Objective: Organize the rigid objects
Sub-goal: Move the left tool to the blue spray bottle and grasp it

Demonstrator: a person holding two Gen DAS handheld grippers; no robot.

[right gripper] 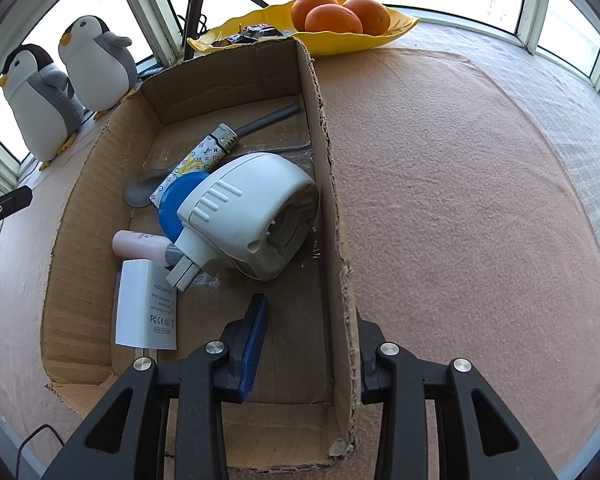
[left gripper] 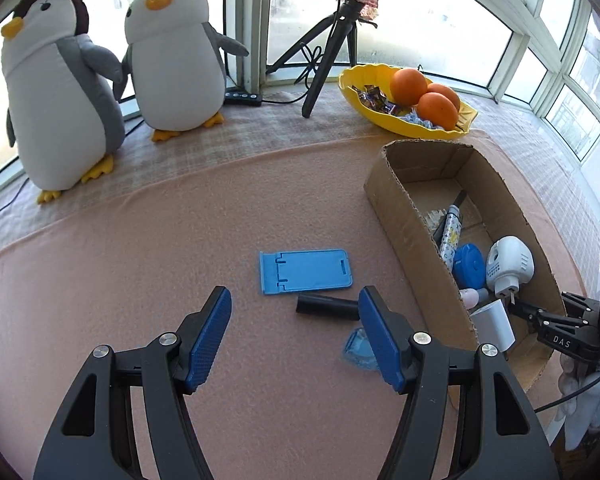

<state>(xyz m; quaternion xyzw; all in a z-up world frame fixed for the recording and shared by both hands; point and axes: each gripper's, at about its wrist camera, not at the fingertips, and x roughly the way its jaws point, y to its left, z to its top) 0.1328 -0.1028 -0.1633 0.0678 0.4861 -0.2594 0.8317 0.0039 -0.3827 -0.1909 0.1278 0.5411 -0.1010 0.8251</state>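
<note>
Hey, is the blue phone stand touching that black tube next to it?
Cannot tell. In the left wrist view the black tube lies right along the blue phone stand's near edge, with neither contact nor gap plainly visible.

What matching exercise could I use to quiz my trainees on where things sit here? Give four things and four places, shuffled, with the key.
Things:
1. blue phone stand
2. oranges
3. white adapter
4. right gripper

Places:
A. in the yellow dish
B. inside the cardboard box
C. astride the box's side wall
D. flat on the pink cloth

Pairs: 1-D, 2-A, 3-B, 4-C
</note>
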